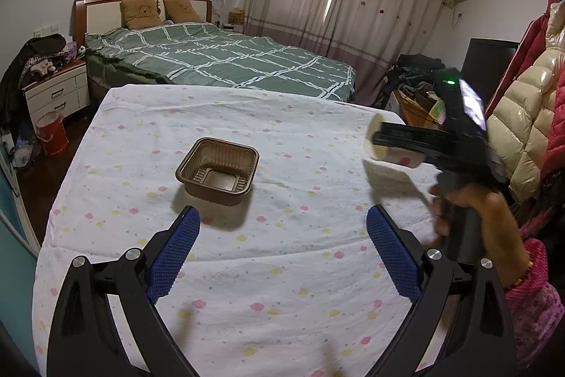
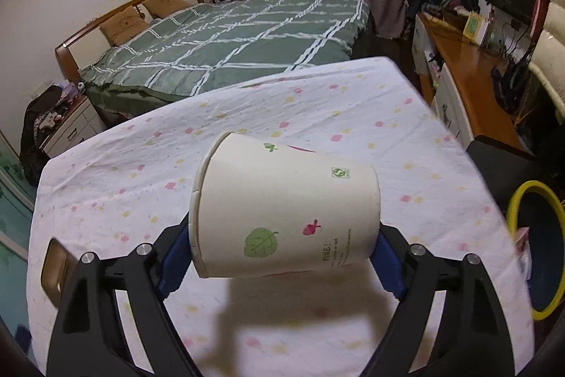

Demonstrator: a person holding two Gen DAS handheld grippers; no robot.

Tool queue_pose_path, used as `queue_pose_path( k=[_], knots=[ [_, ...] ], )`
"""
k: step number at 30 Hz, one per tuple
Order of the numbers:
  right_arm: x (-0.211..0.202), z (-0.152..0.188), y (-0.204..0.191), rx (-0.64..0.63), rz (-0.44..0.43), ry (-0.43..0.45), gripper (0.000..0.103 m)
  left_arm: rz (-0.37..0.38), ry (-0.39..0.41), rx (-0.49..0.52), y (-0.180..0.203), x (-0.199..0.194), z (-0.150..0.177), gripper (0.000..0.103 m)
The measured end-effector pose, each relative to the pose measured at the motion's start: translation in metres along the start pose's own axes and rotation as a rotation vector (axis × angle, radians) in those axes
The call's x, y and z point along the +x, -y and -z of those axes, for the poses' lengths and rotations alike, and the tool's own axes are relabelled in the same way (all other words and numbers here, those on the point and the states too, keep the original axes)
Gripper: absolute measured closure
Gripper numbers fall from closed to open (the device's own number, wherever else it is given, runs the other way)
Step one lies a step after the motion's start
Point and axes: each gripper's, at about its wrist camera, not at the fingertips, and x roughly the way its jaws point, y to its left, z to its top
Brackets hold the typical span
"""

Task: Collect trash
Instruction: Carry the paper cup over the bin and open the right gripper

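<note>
Gripping a paper cup [image 2: 286, 204] sideways in the right gripper [image 2: 282, 253] above the table's [image 1: 247, 271] right edge; left gripper [image 1: 282, 228] spread wide, empty, before the brown tray [image 1: 217, 170].

Left gripper [image 1: 282, 221] angled down over the table, blue-padded jaws spread wide, nothing between them; right gripper [image 2: 282, 246] tilted down, pads pressed on either end of a sideways paper cup [image 2: 286, 211]; right hand [image 1: 476, 218] wrapped round its handle, pink sleeve
</note>
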Motion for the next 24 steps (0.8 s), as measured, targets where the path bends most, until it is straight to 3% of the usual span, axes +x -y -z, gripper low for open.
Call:
queue_pose_path(
  k=[5,10,17,24],
  knots=[
    [-0.033,0.009,0.036,0.019,0.0,0.036,0.022,-0.002,0.001,0.004,0.0,0.0,0.0,0.009],
    [-0.062,0.017,0.088,0.066,0.055,0.069,0.022,-0.009,0.002,0.003,0.0,0.0,0.001,0.009],
    [-0.095,0.041,0.198,0.245,0.178,0.086,0.022,-0.027,0.001,0.018,0.003,0.001,0.001,0.009],
    [-0.091,0.064,0.29,0.395,0.293,0.027,0.022,-0.046,-0.012,0.037,0.006,0.006,0.002,0.009]
  ],
)
